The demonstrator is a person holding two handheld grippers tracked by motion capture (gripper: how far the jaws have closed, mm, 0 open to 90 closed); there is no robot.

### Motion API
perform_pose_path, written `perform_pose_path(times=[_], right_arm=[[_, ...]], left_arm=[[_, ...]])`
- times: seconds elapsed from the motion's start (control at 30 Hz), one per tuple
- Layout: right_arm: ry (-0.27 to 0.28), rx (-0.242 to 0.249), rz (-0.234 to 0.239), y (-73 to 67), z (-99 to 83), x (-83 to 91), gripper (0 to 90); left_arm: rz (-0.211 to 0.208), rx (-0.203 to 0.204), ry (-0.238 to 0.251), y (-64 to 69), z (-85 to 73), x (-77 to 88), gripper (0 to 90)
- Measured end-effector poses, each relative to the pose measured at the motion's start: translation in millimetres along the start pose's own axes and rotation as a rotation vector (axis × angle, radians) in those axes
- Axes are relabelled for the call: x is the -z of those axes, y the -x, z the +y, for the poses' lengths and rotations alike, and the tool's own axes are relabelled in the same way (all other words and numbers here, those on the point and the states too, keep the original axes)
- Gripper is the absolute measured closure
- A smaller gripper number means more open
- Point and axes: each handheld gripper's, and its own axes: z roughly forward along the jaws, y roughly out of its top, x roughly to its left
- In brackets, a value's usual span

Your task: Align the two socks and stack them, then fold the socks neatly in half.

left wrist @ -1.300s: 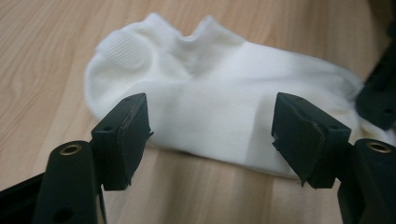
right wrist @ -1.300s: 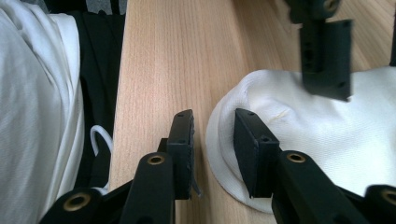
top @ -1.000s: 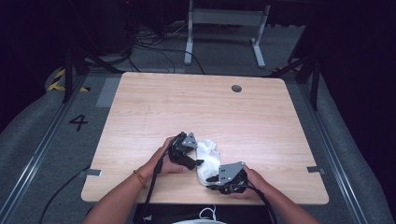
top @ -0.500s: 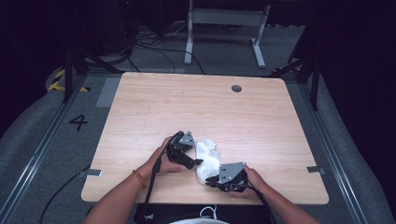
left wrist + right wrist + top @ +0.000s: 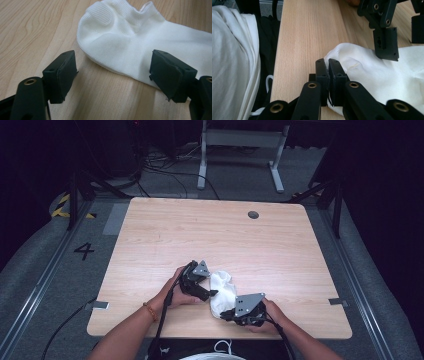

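Note:
A white ankle sock lies near the front edge of the wooden table. In the left gripper view the sock spreads flat, cuff at the top, and my left gripper stands open just over its heel edge, one jaw on each side. In the high view the left gripper sits at the sock's left side. My right gripper is shut on the sock's near edge, pinching a fold of fabric. The high view puts the right gripper at the sock's front end.
The person's white garment and a dark gap lie just off the table's front edge. A round grommet sits at the table's far right. Cables and a metal frame lie on the floor beyond.
Both hands stay at the sock with almost no shift; the sock holds the same place.

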Motion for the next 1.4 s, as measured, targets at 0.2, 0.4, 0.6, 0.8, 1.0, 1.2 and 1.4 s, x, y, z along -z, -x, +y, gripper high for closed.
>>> perform_pose_path(times=[0.2,0.4,0.6,0.8,1.0,1.2,1.4], right_arm=[[0.016,-0.002,-0.001,-1.4,2.6,6.2,87.5],[0.017,-0.005,0.008,-2.2,3.4,6.1,87.5],[0.008,-0.006,0.011,-5.3,6.0,7.2,87.6],[0.007,-0.009,0.004,-8.7,6.9,12.3,87.7],[0.014,-0.01,0.004,-9.1,8.4,17.6,87.8],[0.009,-0.013,-0.007,-10.3,8.7,19.8,87.9],[0.016,-0.021,-0.023,-9.8,8.7,26.0,87.9]], left_arm=[[0.007,-0.017,0.001,1.7,2.2,2.1,21.5],[-0.008,-0.024,-0.007,2.0,3.0,-0.7,22.4],[-0.025,-0.028,-0.008,4.5,4.7,-3.9,21.2],[-0.04,-0.049,-0.011,7.8,8.7,-8.6,19.6],[-0.049,-0.051,-0.013,9.0,10.6,-11.0,18.8],[-0.041,-0.053,-0.029,8.8,14.7,-11.6,16.2],[-0.039,-0.039,0.003,5.9,17.1,-1.9,18.8]])
